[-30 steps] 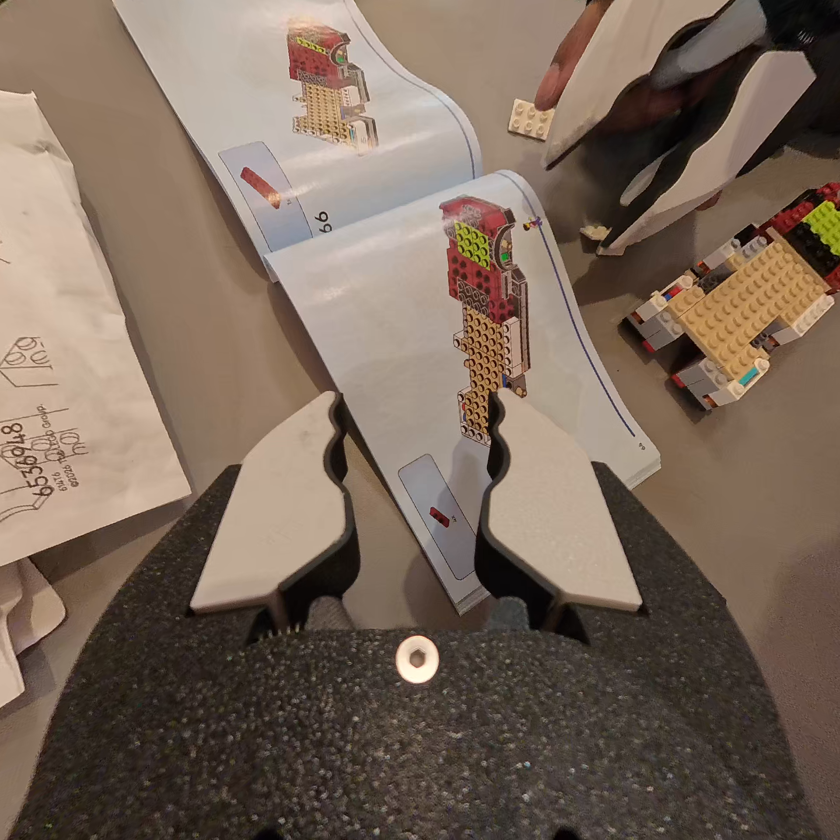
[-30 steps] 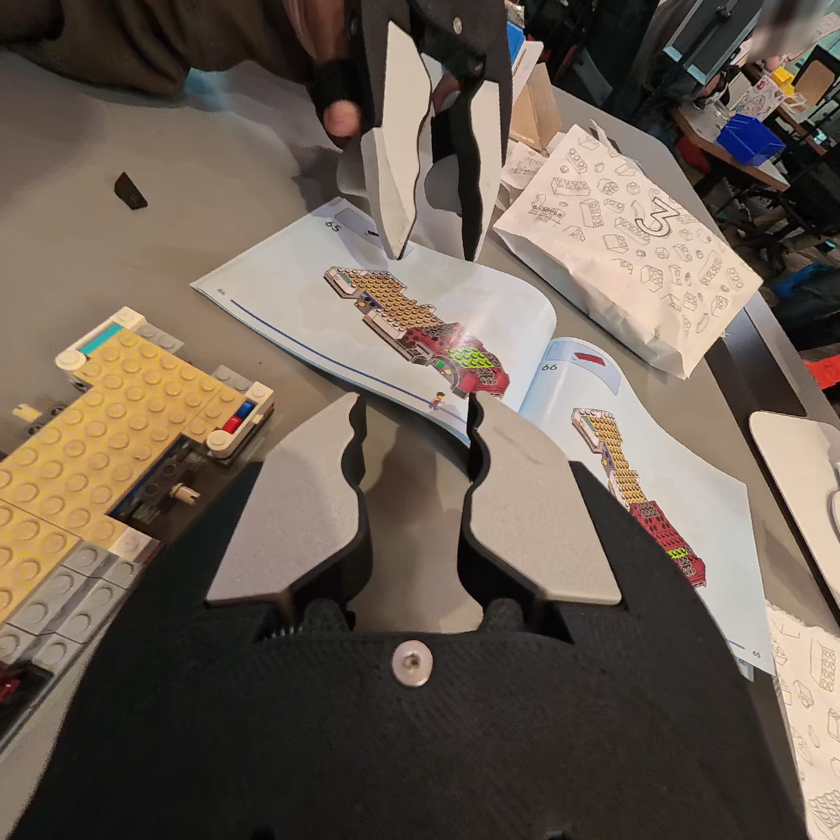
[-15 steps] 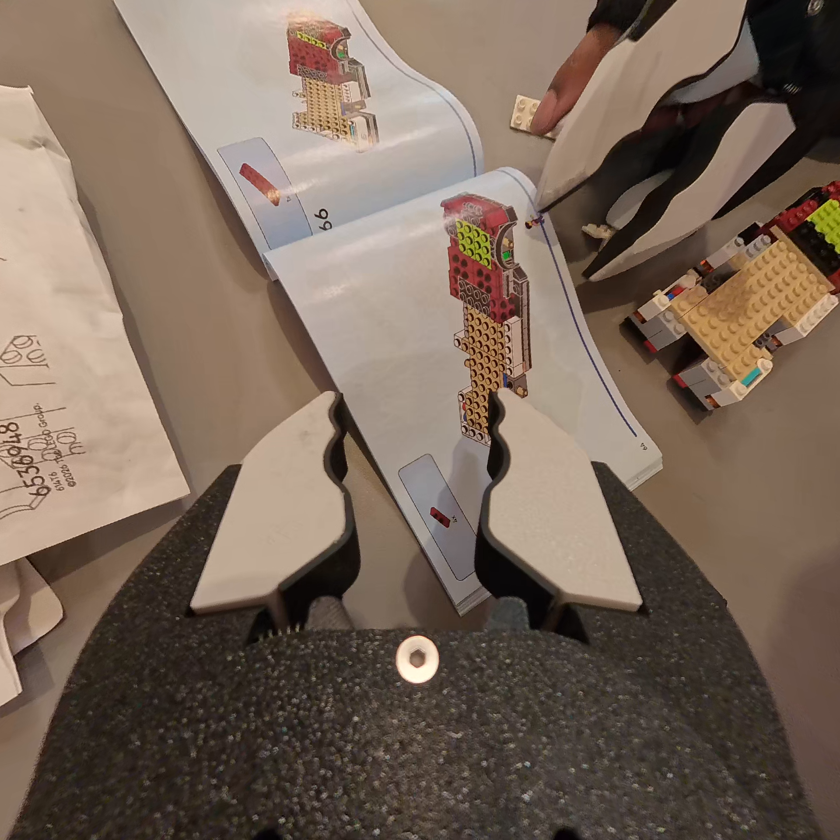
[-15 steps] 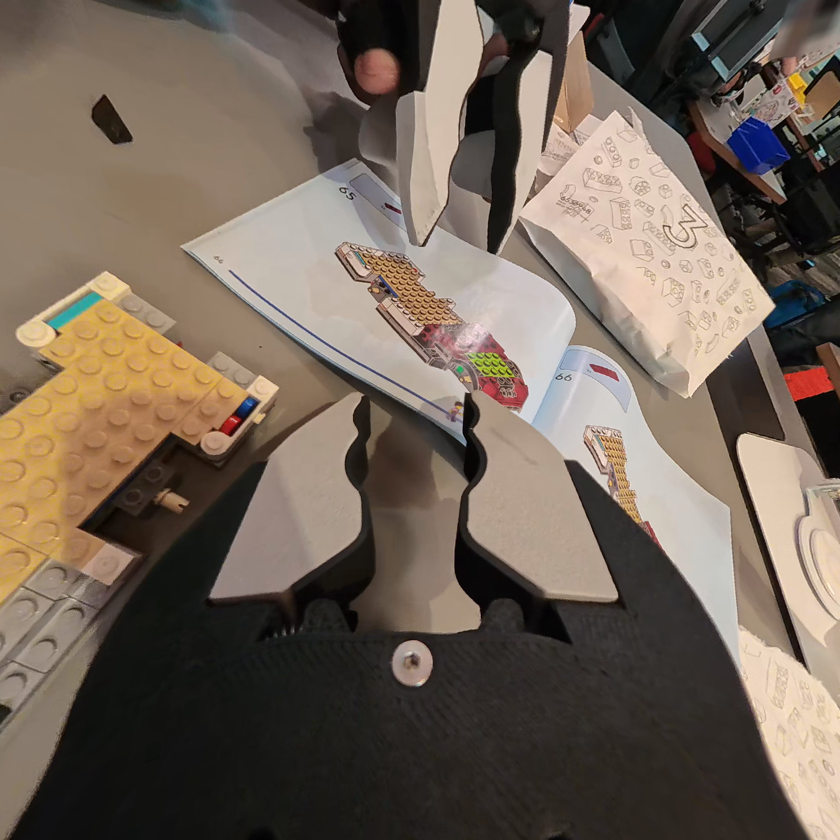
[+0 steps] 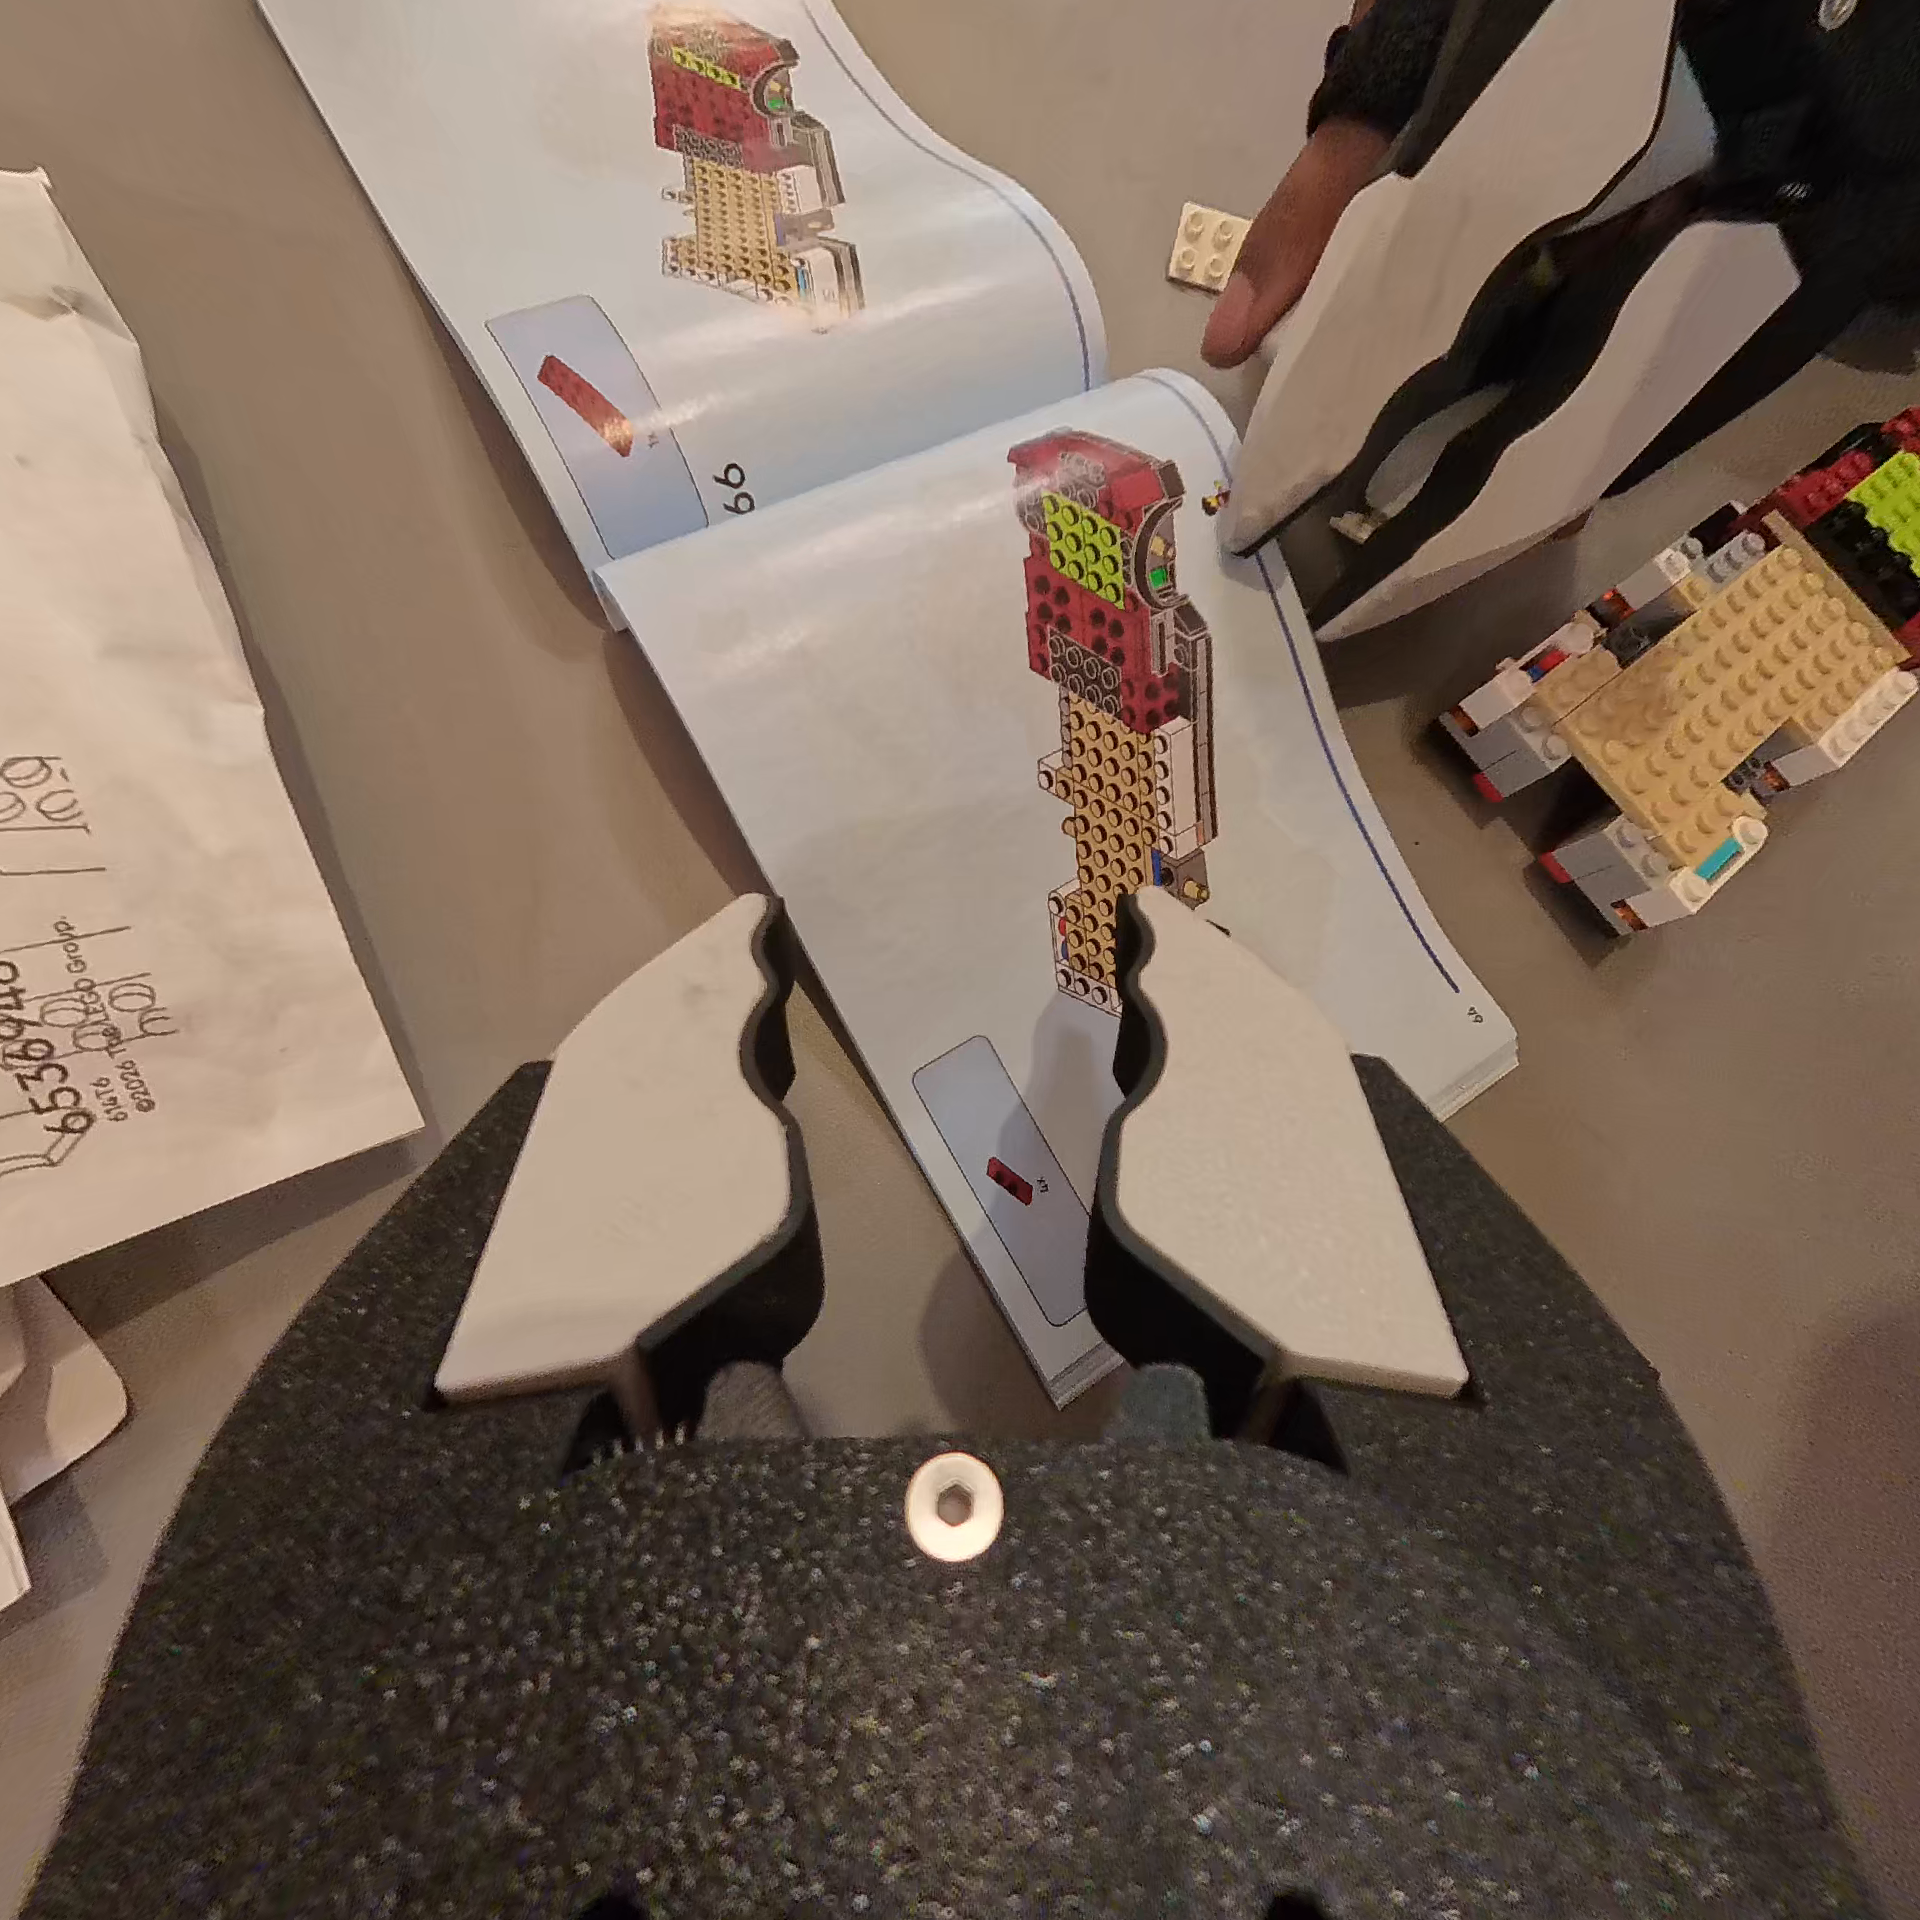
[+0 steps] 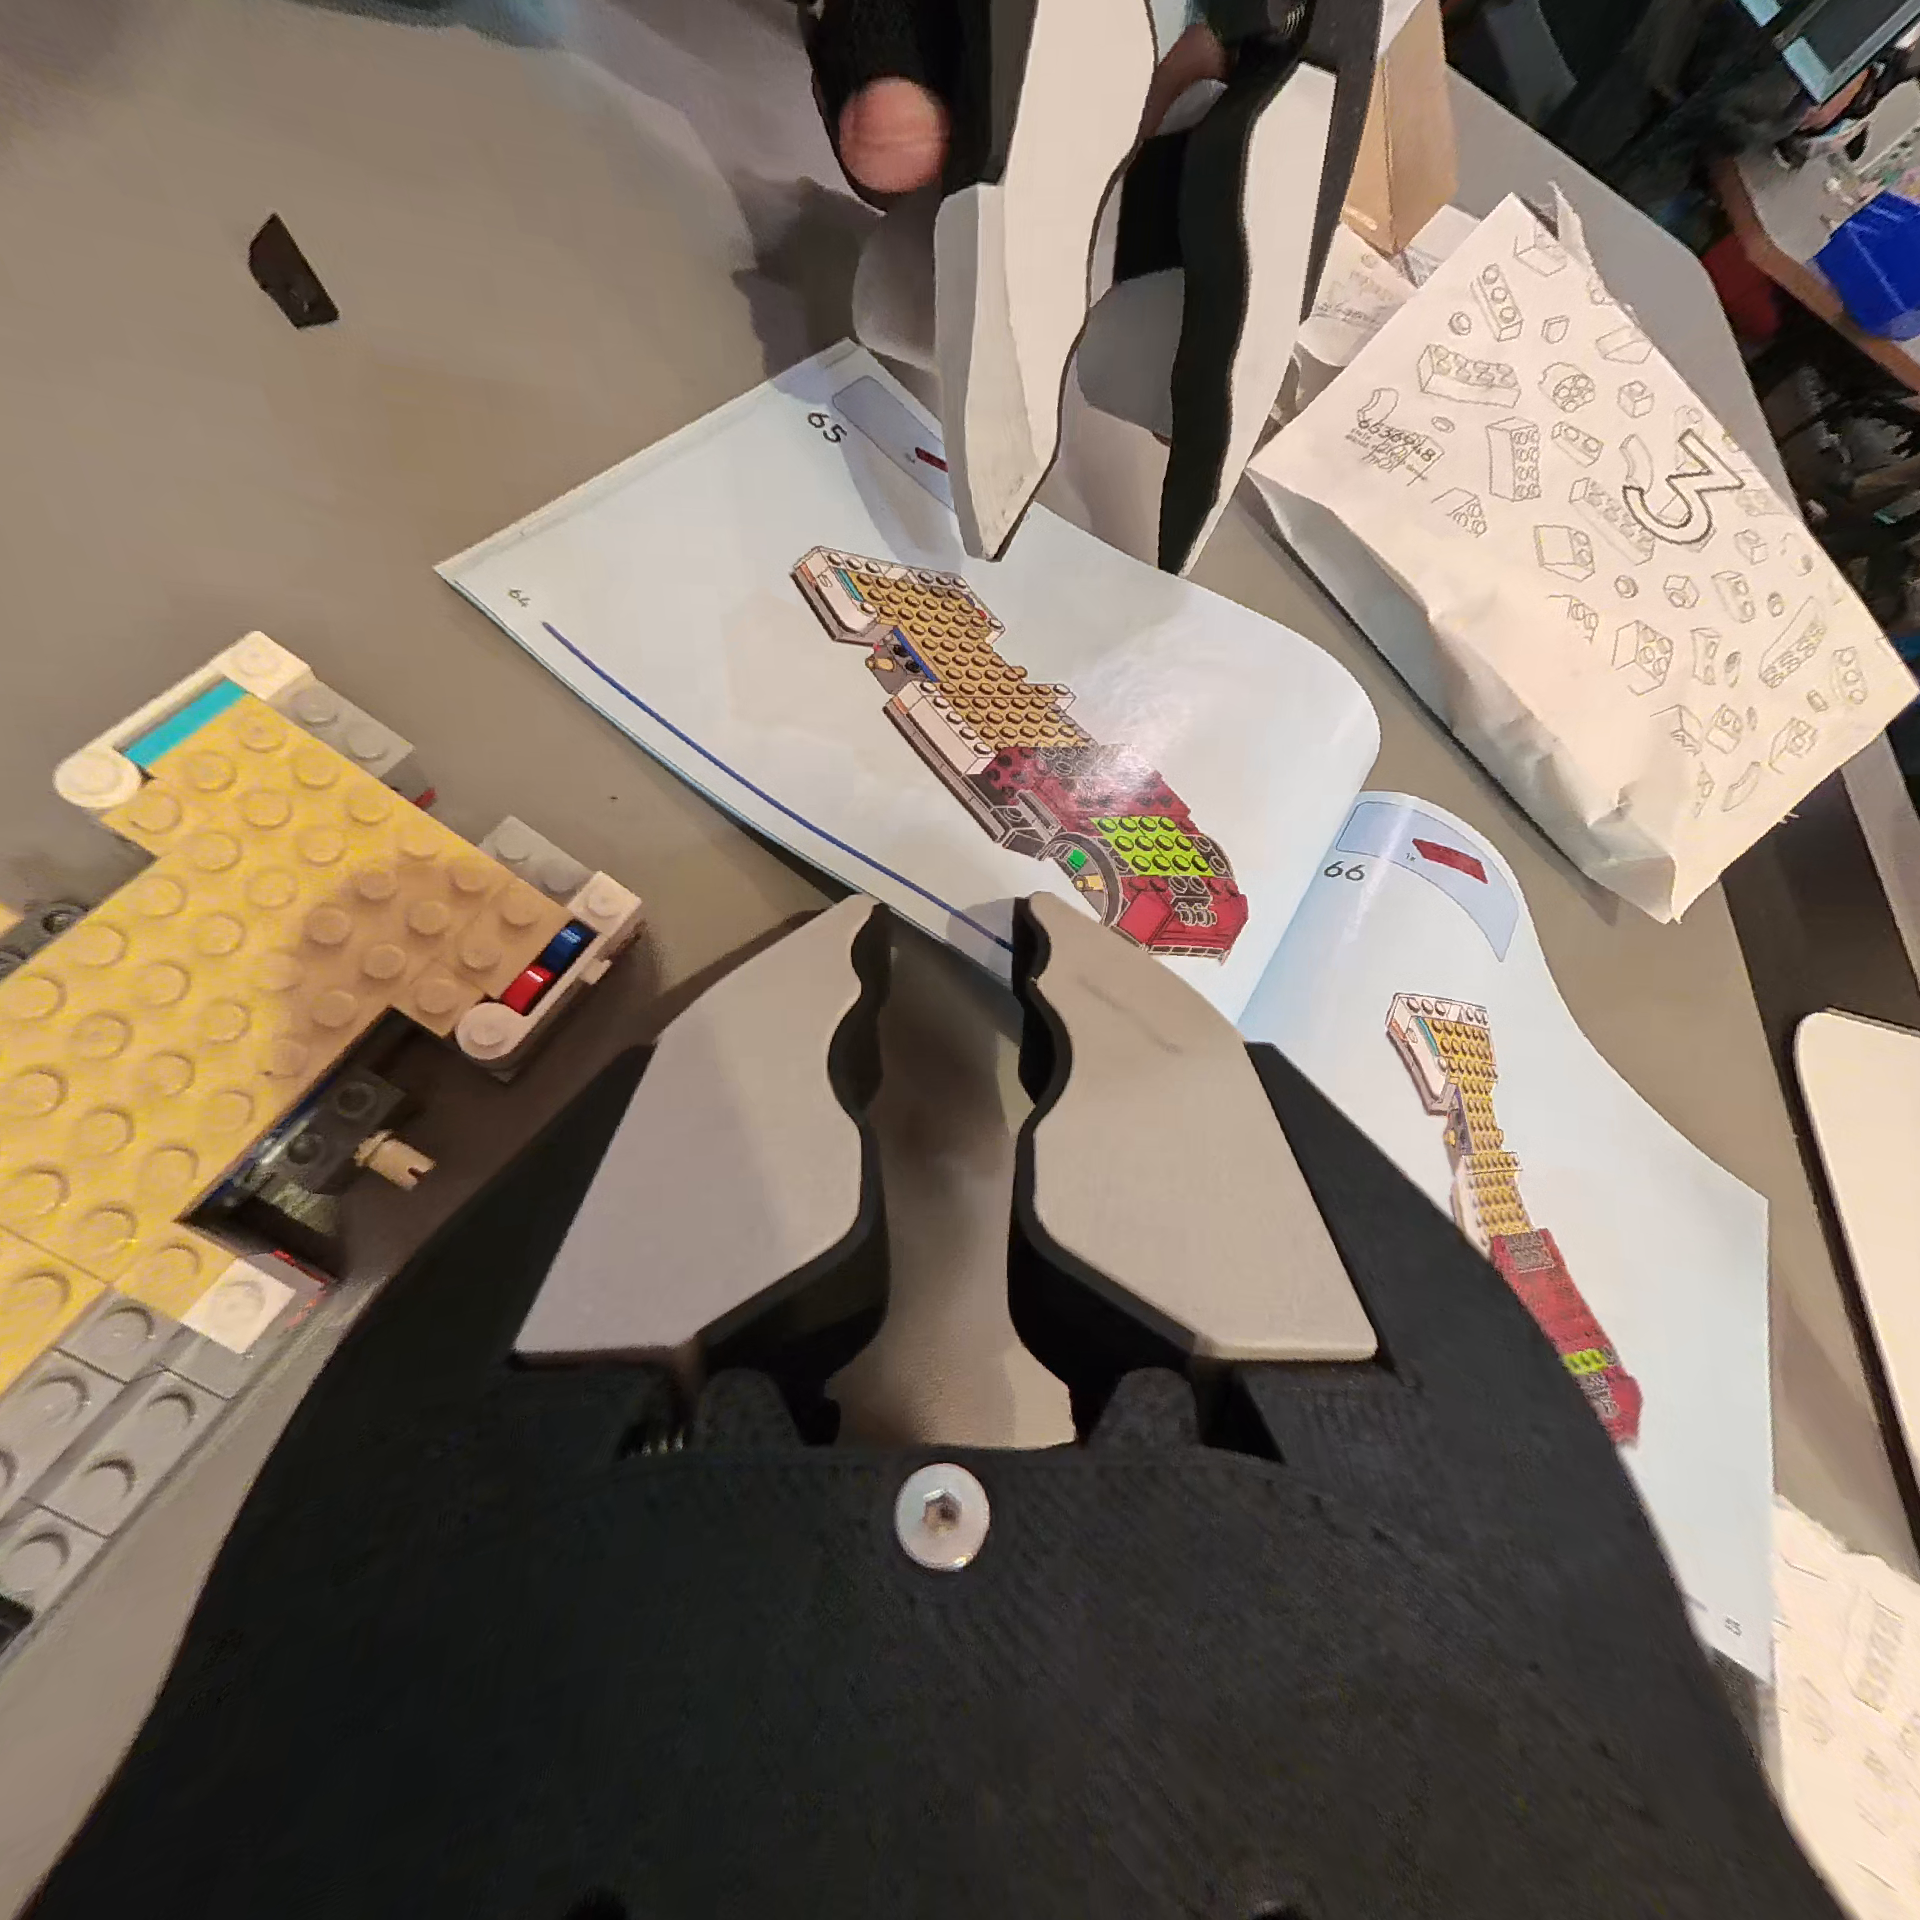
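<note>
My left gripper is open and empty, hovering over the open instruction booklet; it also shows from the right wrist view above the booklet's far page. My right gripper has its jaws narrowed but apart, with only table and the booklet's near edge showing between the tips. In the left wrist view it stands tips-down at the booklet's right edge, with a small pale piece on the table between its fingers. The tan, grey and red brick build lies just left of it and shows in the left wrist view.
A white printed paper bag lies beyond the booklet and at the left in the left wrist view. A small tan plate lies by a person's finger. A small black piece lies far left. A white board is at right. My hands' fingertips stand some 10 cm from each other. The small tan plate lies around 12 cm away from my right fingertips.
My right gripper has moved in toward the booklet's edge and its jaws have drawn closer together. My left gripper has stayed still and open.
</note>
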Demonstrator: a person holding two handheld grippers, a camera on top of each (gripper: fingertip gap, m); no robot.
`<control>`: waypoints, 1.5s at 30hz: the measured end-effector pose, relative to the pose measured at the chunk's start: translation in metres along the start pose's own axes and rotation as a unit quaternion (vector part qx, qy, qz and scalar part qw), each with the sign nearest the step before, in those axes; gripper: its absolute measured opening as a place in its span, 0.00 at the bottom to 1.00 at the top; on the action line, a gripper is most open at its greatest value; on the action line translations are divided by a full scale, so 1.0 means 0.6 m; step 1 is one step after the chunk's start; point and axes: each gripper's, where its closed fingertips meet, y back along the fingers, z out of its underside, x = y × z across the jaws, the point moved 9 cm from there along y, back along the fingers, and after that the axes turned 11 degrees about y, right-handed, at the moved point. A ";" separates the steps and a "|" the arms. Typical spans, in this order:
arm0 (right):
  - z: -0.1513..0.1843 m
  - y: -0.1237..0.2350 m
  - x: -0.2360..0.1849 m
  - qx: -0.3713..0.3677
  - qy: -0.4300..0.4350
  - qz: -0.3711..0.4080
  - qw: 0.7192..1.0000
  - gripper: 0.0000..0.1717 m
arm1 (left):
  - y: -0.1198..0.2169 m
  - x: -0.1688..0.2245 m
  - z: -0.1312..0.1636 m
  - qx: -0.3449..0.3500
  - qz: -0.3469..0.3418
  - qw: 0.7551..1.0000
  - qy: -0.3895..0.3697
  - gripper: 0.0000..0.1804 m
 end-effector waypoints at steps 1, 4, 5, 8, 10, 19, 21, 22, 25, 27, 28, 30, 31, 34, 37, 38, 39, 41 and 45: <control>0.000 0.000 0.001 0.002 -0.005 -0.003 1.000 0.13 | 0.000 0.000 0.000 0.000 0.000 1.000 0.000 0.33; 0.001 -0.001 0.003 0.001 -0.012 -0.011 1.000 0.12 | 0.000 0.000 0.000 0.001 0.000 1.000 0.001 0.33; 0.001 -0.002 0.004 -0.002 -0.013 -0.012 1.000 0.12 | 0.000 0.000 0.000 0.002 -0.001 1.000 0.000 0.34; 0.001 -0.003 0.003 -0.003 -0.011 -0.013 1.000 0.10 | 0.001 -0.001 0.000 0.001 -0.003 1.000 0.001 0.34; 0.001 -0.001 0.003 0.002 -0.014 -0.016 1.000 0.08 | 0.002 -0.001 0.000 0.002 -0.004 1.000 0.001 0.34; 0.004 0.003 0.011 0.020 -0.041 -0.019 0.999 0.04 | 0.001 -0.001 0.000 -0.003 -0.011 1.000 0.000 0.34; 0.004 0.004 0.010 0.020 -0.039 -0.016 0.999 0.03 | 0.002 0.000 -0.001 -0.002 -0.013 1.000 -0.003 0.34; 0.004 0.004 0.009 0.020 -0.037 -0.014 0.999 0.03 | 0.003 0.001 -0.001 -0.001 -0.013 1.000 -0.003 0.34; 0.004 0.004 0.008 0.019 -0.033 -0.010 0.999 0.02 | 0.005 0.001 -0.002 0.001 -0.014 1.000 -0.004 0.34; 0.004 0.005 0.009 0.020 -0.034 -0.007 0.999 0.02 | 0.005 0.001 -0.002 0.000 -0.015 1.000 -0.005 0.34; 0.004 0.005 0.009 0.022 -0.035 -0.006 0.999 0.02 | 0.006 0.001 -0.002 0.000 -0.016 1.000 -0.006 0.34; 0.005 0.007 0.010 0.026 -0.038 -0.002 0.999 0.02 | 0.006 0.002 -0.002 0.001 -0.016 1.000 -0.007 0.34; 0.005 0.008 0.011 0.029 -0.041 0.000 0.999 0.02 | 0.006 0.002 -0.002 0.001 -0.016 1.000 -0.007 0.34; 0.006 0.010 0.013 0.035 -0.049 0.005 0.998 0.01 | 0.006 0.001 -0.001 0.001 -0.017 1.000 -0.006 0.34; 0.008 0.012 0.016 0.039 -0.058 0.011 0.998 0.00 | 0.005 0.000 0.000 -0.002 -0.018 1.000 -0.007 0.34; 0.008 0.013 0.016 0.041 -0.059 0.011 0.997 0.00 | 0.005 0.000 0.000 -0.002 -0.018 1.000 -0.007 0.34; 0.008 0.013 0.016 0.041 -0.059 0.012 0.997 0.00 | 0.006 0.000 0.000 -0.002 -0.018 1.000 -0.007 0.34; 0.008 0.014 0.015 0.042 -0.055 0.012 0.998 0.00 | 0.007 0.000 0.000 -0.001 -0.020 1.000 -0.007 0.34; 0.006 0.013 0.010 0.040 -0.038 0.014 0.998 0.00 | 0.009 0.000 -0.001 0.001 -0.020 1.000 -0.007 0.34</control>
